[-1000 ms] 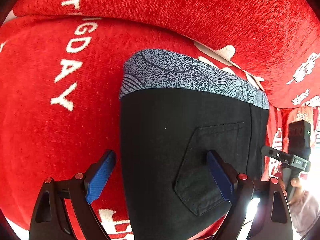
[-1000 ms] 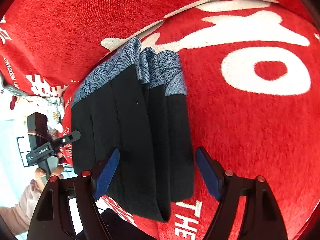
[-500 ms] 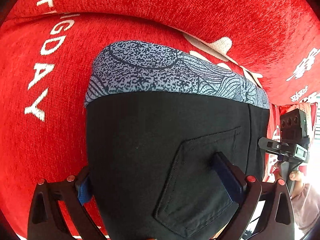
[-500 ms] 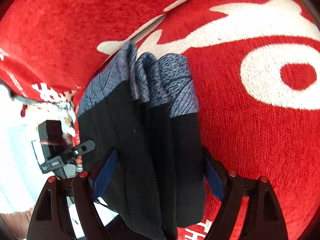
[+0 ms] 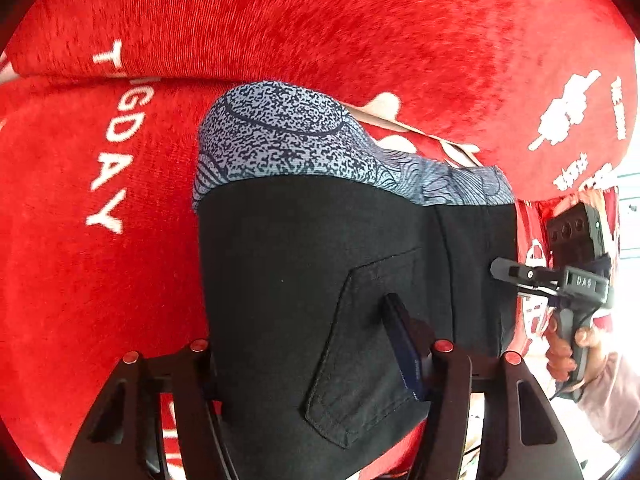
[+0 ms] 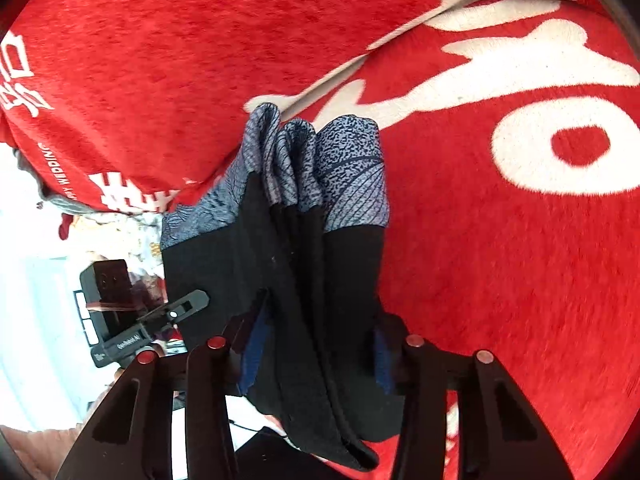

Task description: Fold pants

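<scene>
Both grippers, left gripper (image 5: pixel 316 360) and right gripper (image 6: pixel 316 344), jaws closing onto the folded pants (image 5: pixel 320 248), gripping opposite ends to carry the bundle flat.

Black angular left gripper (image 5: pixel 312 364), blue-padded fingers (image 5: pixel 404 344), red screws, pale pink sleeve (image 5: pixel 608 400)

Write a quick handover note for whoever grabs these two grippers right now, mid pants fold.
Left gripper: jaws closing on the pants by the back pocket.
Right gripper: jaws closing on the stacked layers at the other side.
Pants: folded into a narrow stack on the red cover, patterned band at the far end.
Done: lengthwise folds.
Left: probably lift both ends together and fold over once more.
</scene>
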`<action>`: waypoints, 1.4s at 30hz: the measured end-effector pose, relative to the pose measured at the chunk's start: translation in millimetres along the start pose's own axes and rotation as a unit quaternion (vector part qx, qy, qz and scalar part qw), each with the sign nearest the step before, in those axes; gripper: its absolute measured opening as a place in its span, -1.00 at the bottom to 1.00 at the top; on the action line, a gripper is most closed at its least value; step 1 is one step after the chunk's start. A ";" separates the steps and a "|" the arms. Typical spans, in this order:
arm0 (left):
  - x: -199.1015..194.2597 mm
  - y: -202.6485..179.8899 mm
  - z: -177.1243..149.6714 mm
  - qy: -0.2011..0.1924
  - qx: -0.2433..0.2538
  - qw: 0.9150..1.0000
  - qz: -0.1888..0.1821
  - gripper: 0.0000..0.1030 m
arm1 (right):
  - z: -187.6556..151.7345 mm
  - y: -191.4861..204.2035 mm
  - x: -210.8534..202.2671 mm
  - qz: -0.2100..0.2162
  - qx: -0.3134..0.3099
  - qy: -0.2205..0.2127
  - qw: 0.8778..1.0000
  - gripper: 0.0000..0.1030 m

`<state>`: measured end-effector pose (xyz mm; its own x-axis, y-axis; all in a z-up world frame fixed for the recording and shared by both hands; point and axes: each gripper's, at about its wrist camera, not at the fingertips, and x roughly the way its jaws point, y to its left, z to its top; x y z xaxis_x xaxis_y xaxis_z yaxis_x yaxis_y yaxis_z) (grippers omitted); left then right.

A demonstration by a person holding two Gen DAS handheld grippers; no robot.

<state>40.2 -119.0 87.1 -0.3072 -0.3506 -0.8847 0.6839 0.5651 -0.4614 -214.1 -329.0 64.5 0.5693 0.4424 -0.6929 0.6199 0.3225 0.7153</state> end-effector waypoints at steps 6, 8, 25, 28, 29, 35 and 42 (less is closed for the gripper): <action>-32.4 9.0 -28.1 -0.005 0.001 1.000 0.011 0.23 | -31.8 22.9 -1.3 0.019 0.002 0.007 1.000 -0.06; -37.3 14.6 -39.5 -0.005 0.000 1.000 0.021 0.23 | -44.6 26.8 3.5 0.028 0.011 0.008 1.000 -0.06; -78.7 64.6 -72.0 -0.050 -0.025 0.986 0.154 0.48 | -83.5 33.1 27.8 -0.084 0.025 0.008 0.996 -0.05; -91.3 51.7 -70.0 -0.069 -0.003 0.986 0.149 0.48 | -87.1 47.0 10.2 -0.125 0.004 -0.020 0.992 -0.25; -94.6 43.8 -70.7 -0.073 0.009 0.987 0.140 0.48 | -89.2 56.3 4.9 -0.145 -0.016 -0.031 0.989 -0.38; -64.2 8.0 -74.4 -0.055 0.051 0.991 0.111 0.48 | -101.0 96.6 13.0 -0.161 -0.086 -0.034 0.983 -0.55; -19.2 15.1 -82.2 -0.030 0.059 0.985 0.161 0.48 | -109.5 83.0 56.0 -0.202 -0.083 0.001 0.976 -0.66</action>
<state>2.1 -42.4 91.8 -0.0239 -0.2129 -0.9768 0.8128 0.5647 -0.1430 -189.9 -185.9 95.0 0.2957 0.2537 -0.9210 0.6977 0.6012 0.3896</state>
